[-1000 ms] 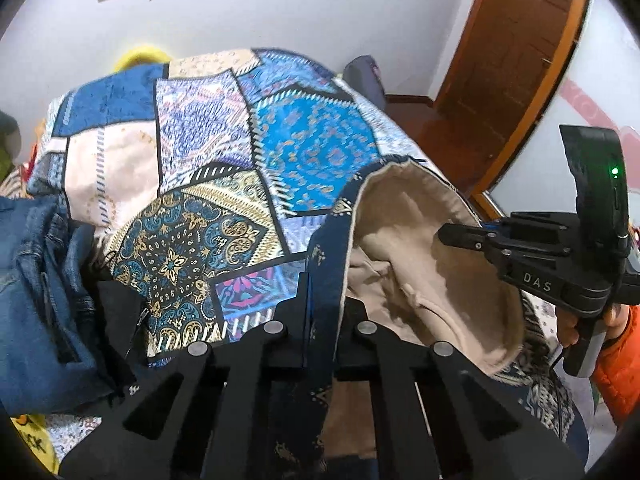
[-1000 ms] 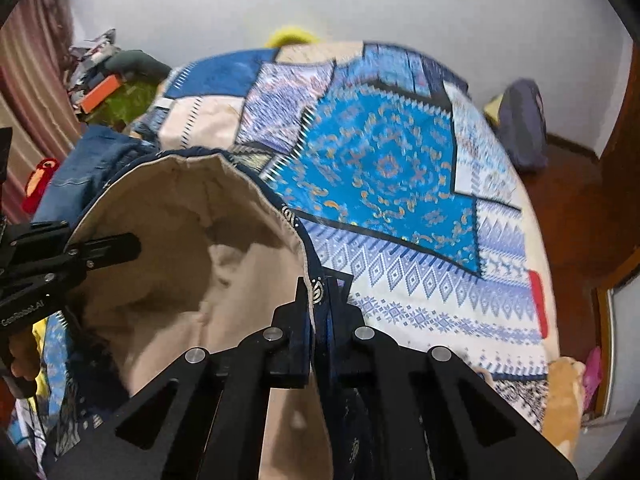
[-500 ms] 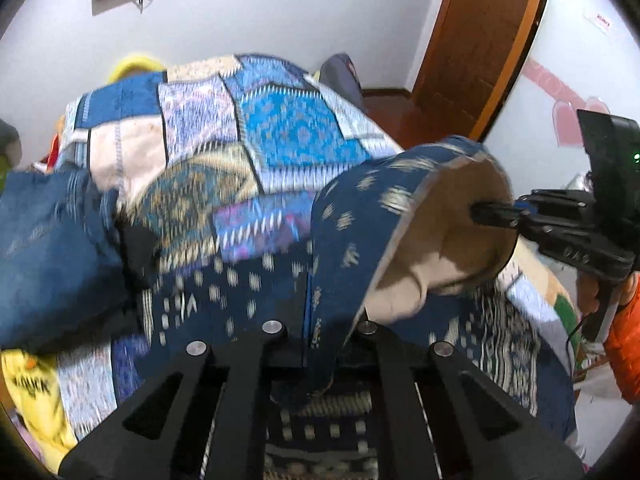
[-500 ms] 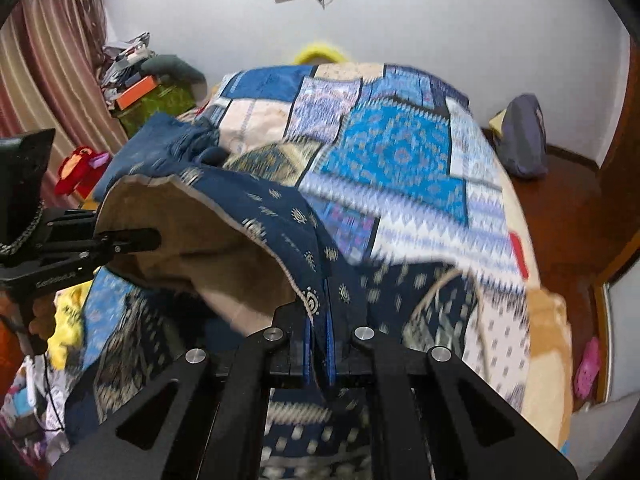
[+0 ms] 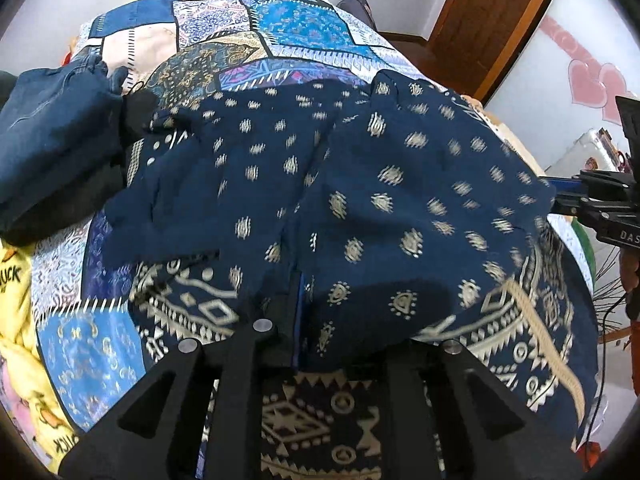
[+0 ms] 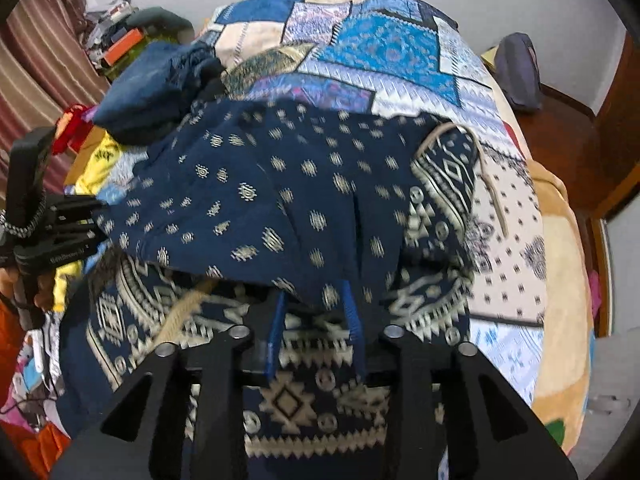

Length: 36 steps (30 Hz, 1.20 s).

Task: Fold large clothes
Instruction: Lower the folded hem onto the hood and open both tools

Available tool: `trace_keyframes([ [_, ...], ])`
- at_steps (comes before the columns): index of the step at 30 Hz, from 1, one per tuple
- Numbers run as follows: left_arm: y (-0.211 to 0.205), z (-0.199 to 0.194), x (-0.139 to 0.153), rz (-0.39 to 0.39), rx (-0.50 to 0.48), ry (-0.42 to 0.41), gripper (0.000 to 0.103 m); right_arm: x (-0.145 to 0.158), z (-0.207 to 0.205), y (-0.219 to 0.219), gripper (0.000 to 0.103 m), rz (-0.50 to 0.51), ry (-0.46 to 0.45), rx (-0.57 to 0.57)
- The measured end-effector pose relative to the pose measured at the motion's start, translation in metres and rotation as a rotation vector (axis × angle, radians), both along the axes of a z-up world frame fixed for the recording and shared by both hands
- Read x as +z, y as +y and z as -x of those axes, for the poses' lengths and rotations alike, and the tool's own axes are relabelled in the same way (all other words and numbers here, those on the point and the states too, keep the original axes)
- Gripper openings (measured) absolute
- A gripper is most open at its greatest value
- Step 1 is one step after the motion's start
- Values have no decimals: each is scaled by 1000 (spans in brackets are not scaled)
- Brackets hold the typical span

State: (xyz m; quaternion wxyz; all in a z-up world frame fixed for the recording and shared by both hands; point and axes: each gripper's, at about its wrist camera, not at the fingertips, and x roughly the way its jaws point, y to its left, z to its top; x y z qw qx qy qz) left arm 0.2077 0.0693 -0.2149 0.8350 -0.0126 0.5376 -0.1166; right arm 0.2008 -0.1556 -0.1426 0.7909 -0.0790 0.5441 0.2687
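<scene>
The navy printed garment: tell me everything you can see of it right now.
The navy printed garment is soft woven cloth, dark blue with small cream motifs and a geometric cream border band. It lies on the patchwork bedspread, its upper layer folded forward over the border. The right tongs look open beneath its edge; the left tongs are partly covered.

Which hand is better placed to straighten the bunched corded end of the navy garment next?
Right, probably. The right gripper has its jaws open, and the corded end lies on its side of the navy garment. The left gripper sits at the opposite edge, its jaws hidden by cloth.
</scene>
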Motion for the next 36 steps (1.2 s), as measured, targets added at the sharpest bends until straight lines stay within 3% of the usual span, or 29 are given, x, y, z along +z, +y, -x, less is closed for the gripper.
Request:
trace_keyframes([
  [2,-1,6,3,-22,-4,-10,15,2,6,-3,32,22,-16,3],
  [4,-2,12,10,-39,-8,-22,38,7,9,-7,32,32,-31,-1],
  [5,-2,15,16,-42,-7,-37,60,11,8,-8,32,31,-37,-4],
  [6,-2,20,24,-53,-1,-75,69,16,7,-10,32,25,-47,-11],
  [14,-2,23,72,-93,20,-209,70,43,-11,6,41,-39,-137,-58],
  [19,4,0,85,-48,79,-258,79,27,-22,33,41,-41,-95,-44],
  [22,5,-17,69,-44,96,-218,79,4,-24,45,41,-5,-39,-21],
  [28,2,-31,6,-87,116,-67,79,-47,-20,56,41,72,69,13],
  [31,3,-28,-20,-77,118,-27,83,-45,-20,50,42,52,74,15],
  [36,17,-27,-14,-16,147,-11,88,-17,-30,33,42,28,26,-16],
])
